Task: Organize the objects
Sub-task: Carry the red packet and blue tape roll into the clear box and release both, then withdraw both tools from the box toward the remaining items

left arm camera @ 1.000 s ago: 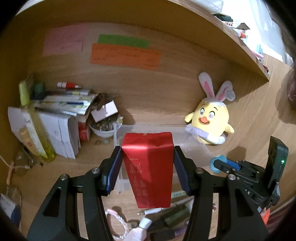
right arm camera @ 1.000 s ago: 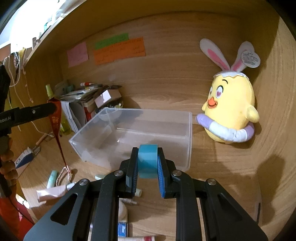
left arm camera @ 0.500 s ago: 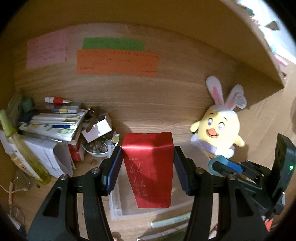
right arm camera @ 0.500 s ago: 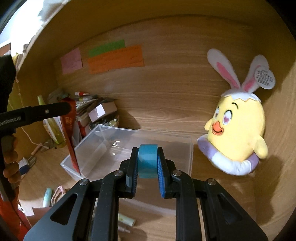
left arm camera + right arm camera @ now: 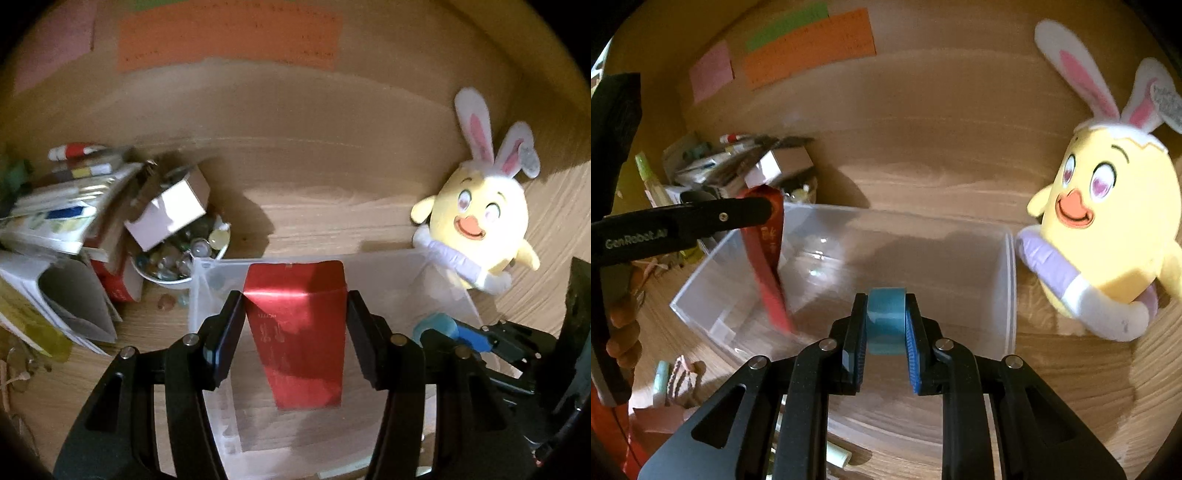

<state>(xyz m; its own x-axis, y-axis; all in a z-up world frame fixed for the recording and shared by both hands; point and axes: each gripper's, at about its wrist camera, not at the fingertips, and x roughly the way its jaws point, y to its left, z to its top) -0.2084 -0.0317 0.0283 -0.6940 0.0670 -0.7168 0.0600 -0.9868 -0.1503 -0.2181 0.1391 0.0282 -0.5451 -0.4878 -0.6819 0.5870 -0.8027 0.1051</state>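
Nearest to me, my left gripper (image 5: 293,325) is clamped on a flat red packet (image 5: 299,332), gripped by its side edges so its long axis hangs straight down. In the right wrist view its lower tip (image 5: 783,325) dips inside the near-left corner of the clear plastic bin (image 5: 1010,295); whether it touches the floor I cannot tell. My right gripper (image 5: 885,332) is closed on a roll of blue tape (image 5: 885,315), held on edge above the bin's near side. So the bin lies directly below and ahead of both, with the left one lower. I judge a release would drop each item in. Beyond the bin, a yellow chick plush (image 5: 1108,236) sits to the right; a cluttered pile of boxes (image 5: 92,229) sits to the left.
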